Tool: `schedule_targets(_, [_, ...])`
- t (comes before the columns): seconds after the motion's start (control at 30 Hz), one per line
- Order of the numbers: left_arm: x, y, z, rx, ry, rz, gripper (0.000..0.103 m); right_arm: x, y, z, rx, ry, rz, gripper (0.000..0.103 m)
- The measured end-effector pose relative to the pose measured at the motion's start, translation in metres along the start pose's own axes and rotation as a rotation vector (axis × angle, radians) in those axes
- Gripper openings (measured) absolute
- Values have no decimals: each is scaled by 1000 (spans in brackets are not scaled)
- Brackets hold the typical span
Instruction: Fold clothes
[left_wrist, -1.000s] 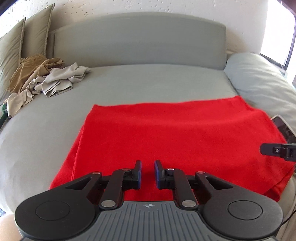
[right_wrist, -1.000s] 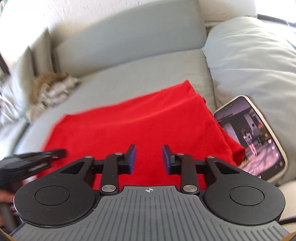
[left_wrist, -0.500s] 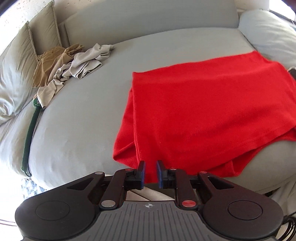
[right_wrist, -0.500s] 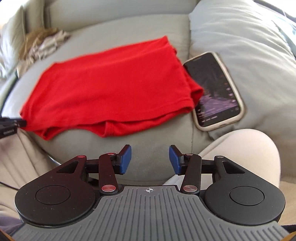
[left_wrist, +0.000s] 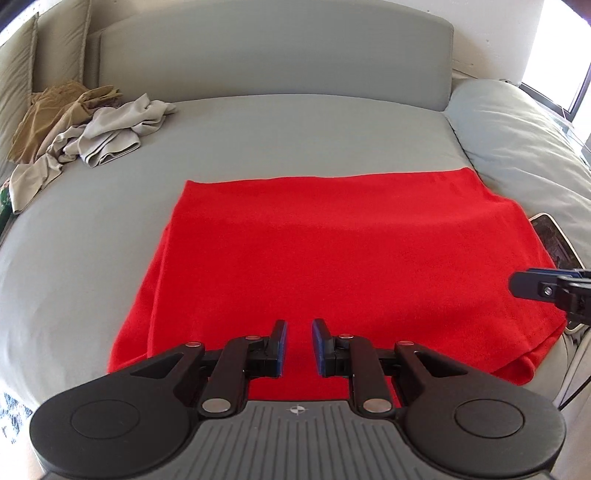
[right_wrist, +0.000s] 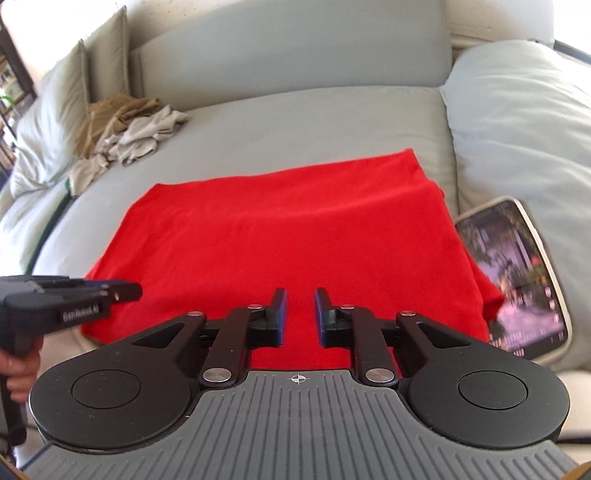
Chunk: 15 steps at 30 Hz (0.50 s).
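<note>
A red garment (left_wrist: 332, 251) lies folded flat in a wide rectangle on the grey sofa seat (left_wrist: 277, 129); its front edge hangs slightly over the seat's front. My left gripper (left_wrist: 299, 332) hovers over the garment's near edge, left of middle, open with a narrow gap and nothing between its fingers. My right gripper (right_wrist: 300, 308) hovers over the near edge further right, also narrowly open and empty. Each gripper shows in the other's view: the right gripper (left_wrist: 517, 285) at the garment's right end, the left gripper (right_wrist: 129, 291) at its left front corner, held by a hand (right_wrist: 22, 369).
A crumpled pile of beige and tan clothes (left_wrist: 92, 133) lies at the seat's back left. A phone (right_wrist: 517, 273) with a lit screen rests right of the garment against a large grey cushion (right_wrist: 517, 122). Pillows (right_wrist: 48, 140) stand at the left.
Half a second ago both grippers were drawn back off the sofa's front; now they are forward again over the garment's near edge. The right gripper's jaws have narrowed. The garment has not moved.
</note>
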<state>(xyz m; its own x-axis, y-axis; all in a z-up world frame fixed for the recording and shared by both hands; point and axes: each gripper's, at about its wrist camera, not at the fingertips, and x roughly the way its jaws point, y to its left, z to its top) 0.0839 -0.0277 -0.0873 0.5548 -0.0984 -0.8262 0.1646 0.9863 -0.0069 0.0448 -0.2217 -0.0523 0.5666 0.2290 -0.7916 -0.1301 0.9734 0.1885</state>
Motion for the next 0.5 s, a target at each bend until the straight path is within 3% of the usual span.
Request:
schedule_targets(0.1, [14, -6, 6, 24, -1, 15, 18, 25, 12, 21, -24, 18, -73, 34])
schedule_targets(0.2, [29, -6, 6, 36, 9, 33, 19, 51, 17, 41, -36, 18, -106, 34])
schedule_targets(0.4, [30, 3, 2, 14, -10, -9, 20, 110, 14, 57, -101, 79, -160, 35])
schedule_targets(0.5, [30, 7, 0, 10, -16, -29, 20, 116, 2, 66, -68, 23, -187, 35])
